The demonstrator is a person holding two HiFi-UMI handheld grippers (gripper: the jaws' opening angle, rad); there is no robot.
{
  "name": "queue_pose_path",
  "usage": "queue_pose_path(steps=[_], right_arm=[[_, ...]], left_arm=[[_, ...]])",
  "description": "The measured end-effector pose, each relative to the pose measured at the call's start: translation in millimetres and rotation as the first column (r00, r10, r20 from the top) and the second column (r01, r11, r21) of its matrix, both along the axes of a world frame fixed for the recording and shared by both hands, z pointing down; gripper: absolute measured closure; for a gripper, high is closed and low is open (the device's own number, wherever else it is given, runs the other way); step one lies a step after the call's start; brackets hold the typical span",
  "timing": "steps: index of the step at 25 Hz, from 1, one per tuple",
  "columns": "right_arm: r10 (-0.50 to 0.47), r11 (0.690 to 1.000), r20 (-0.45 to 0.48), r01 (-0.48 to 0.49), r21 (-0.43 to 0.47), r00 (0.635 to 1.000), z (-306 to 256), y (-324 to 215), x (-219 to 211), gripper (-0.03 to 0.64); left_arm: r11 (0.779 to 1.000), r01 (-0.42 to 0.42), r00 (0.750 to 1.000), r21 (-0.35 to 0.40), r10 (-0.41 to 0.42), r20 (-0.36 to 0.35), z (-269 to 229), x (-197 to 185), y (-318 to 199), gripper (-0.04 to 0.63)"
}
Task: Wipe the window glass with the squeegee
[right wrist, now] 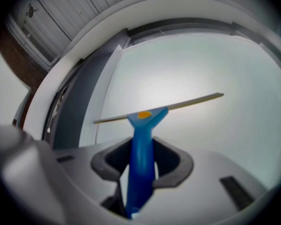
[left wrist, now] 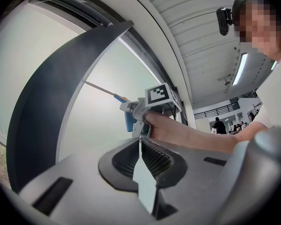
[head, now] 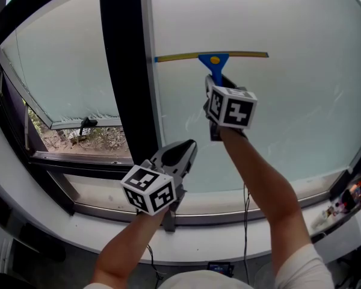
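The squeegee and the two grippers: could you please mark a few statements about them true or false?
1. The right gripper is shut on the blue handle of the squeegee. True.
2. The left gripper also holds the squeegee. False: its fingers are shut on nothing, low and to the left of the squeegee.
3. The blade runs roughly level across the window glass. True.
4. The handle is red. False: it is blue, with an orange spot near the blade.
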State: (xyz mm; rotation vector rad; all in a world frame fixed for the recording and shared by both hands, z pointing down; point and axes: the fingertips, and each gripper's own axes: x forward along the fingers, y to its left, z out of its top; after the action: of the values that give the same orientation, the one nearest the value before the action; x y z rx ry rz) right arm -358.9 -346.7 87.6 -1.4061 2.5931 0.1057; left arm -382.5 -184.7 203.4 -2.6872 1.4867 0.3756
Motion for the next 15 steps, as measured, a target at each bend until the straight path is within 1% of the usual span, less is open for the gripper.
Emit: queue_pose_path(steps=[15], right_arm=[[-0.008,1.0,-0.002,0.008,-0.029,1.0,21.5,1.8,1.0,0.467]], left_arm=[[1.0,0.005,1.0,-0.023,-0.005,-0.018,14.8,-1.6,1.1,0.555]])
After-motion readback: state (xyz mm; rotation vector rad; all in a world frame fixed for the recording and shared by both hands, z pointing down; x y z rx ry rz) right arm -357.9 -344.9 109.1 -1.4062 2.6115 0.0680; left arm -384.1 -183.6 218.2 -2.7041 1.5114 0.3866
